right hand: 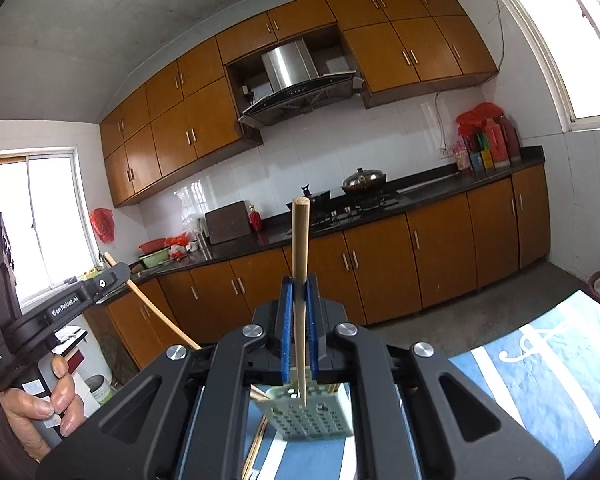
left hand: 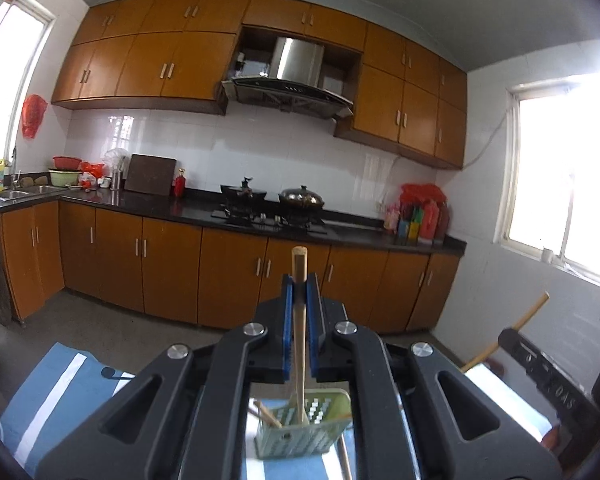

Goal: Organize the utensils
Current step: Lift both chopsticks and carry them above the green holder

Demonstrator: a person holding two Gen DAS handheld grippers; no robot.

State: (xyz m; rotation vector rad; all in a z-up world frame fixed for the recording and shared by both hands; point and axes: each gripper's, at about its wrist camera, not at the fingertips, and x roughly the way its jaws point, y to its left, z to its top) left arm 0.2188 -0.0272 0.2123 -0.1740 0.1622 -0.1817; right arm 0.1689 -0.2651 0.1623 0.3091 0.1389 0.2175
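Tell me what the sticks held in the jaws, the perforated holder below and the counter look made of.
Chopstick in the left gripper: pale matte bamboo or wood, lengthwise grain.
Chopstick in the right gripper: the same tan, unvarnished look.
Utensil holder: likely grey-green moulded plastic, with regular punched holes.
Countertop: glossy black, probably polished stone, mirroring the tiles.

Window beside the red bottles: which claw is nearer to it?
Right. The right claw is on the side toward that window; the left claw is beyond it, toward the sink end.
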